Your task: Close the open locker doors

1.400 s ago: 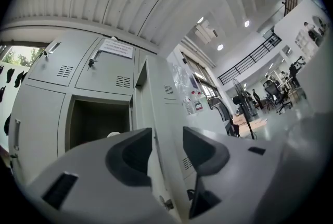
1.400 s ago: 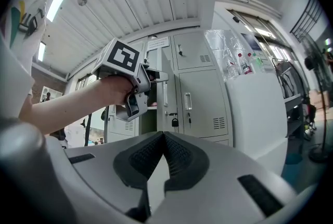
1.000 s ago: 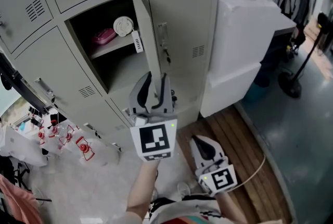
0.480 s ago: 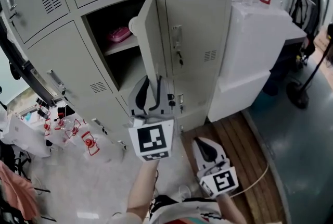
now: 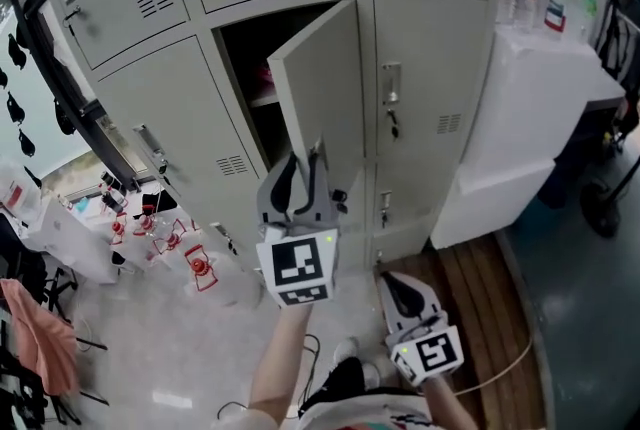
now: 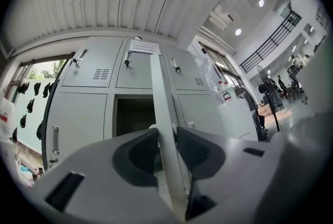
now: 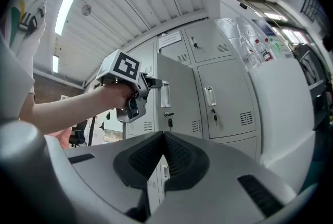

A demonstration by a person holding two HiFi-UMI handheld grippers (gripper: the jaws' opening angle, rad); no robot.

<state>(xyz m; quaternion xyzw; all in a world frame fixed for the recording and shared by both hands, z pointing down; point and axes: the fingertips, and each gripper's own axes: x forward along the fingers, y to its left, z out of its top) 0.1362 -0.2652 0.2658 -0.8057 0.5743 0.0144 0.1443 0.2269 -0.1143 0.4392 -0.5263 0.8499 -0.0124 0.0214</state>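
One grey locker door [image 5: 320,88] in the middle row stands half open, its free edge toward me. My left gripper [image 5: 303,158] is shut on that door's lower edge. In the left gripper view the door edge [image 6: 161,98] runs straight up between the two pads of the left gripper [image 6: 167,137], which press on it. Behind the door, the dark locker opening [image 5: 245,48] shows a shelf with something pink. My right gripper [image 5: 390,278] hangs low at the right, shut with nothing in it; its pads [image 7: 148,158] meet. The right gripper view also shows the left gripper [image 7: 148,85] at the door.
The other locker doors [image 5: 430,78] around it are shut, some with keys. A white cabinet [image 5: 520,108] with bottles on top stands at the right. Wooden floor boards [image 5: 480,288] and a cable lie below it. Bags with red print [image 5: 150,228] sit on the floor at left.
The door has swung from edge-on toward the locker front, covering more of the opening. My left gripper stayed on its edge. The right gripper has barely moved.
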